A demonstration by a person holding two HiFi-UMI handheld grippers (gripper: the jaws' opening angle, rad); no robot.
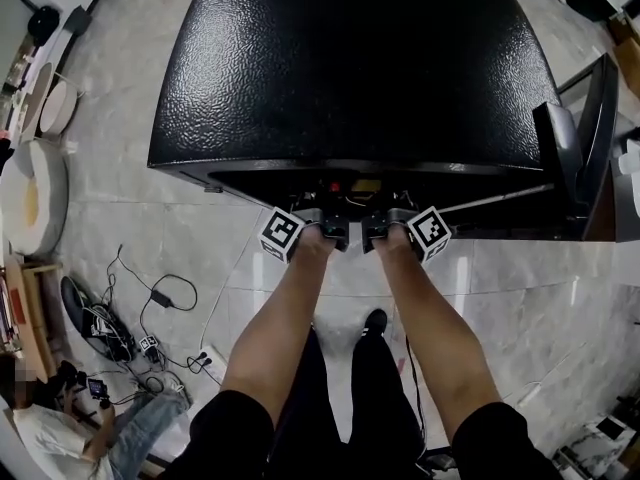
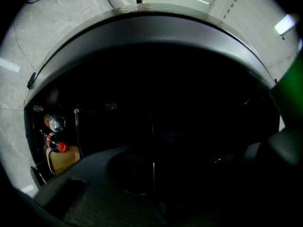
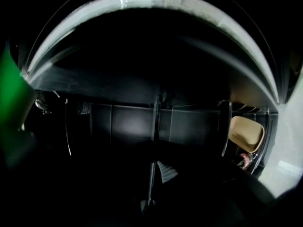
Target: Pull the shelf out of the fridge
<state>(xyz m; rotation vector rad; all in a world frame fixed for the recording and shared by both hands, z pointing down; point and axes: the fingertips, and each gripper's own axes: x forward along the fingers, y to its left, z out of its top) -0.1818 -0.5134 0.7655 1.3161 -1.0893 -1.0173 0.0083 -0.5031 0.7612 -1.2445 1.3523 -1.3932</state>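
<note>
1. Nearest the camera, two bare arms stretched side by side toward the fridge: left forearm (image 1: 272,318) and right forearm (image 1: 428,318). Between them, lower, one black shoe (image 1: 375,320) on the floor.
2. At the wrists, left marker cube (image 1: 281,235) and right marker cube (image 1: 430,232), with white faces and black square code patterns.
3. Left tongs (image 2: 152,169): closed, the dark jaws drawn together on one thin shining upright line. Matte grey, finely grained jaw surface at one side. Too dark to tell if anything thin is pinched there.
4. Right tongs (image 3: 154,174): closed likewise on a thin upright line, with a small ribbed pad (image 3: 166,171) just beside it. Content of the grip not possible to tell.
5. Shelf: inside the unlit cavity of the fridge, ahead of both tongs and under the top plate, its outline lost in the dark.
6. Fridge (image 1: 350,68): black top, pebbled like orange peel, faintly glossy, with rounded corners. Inside, in the right gripper view, a dark flat panel (image 3: 132,122) divided by upright ribs.
7. Door (image 1: 590,138) swung open at the right. In its rack a silvery can (image 2: 56,123), a red-capped bottle (image 2: 57,144) and a tan plastic container (image 2: 64,158), the labels too small to read.
8. Farther off, pale grey glossy floor tiles (image 1: 130,98), black cables (image 1: 160,298) and a seated person (image 1: 60,433) at the lower left.
</note>
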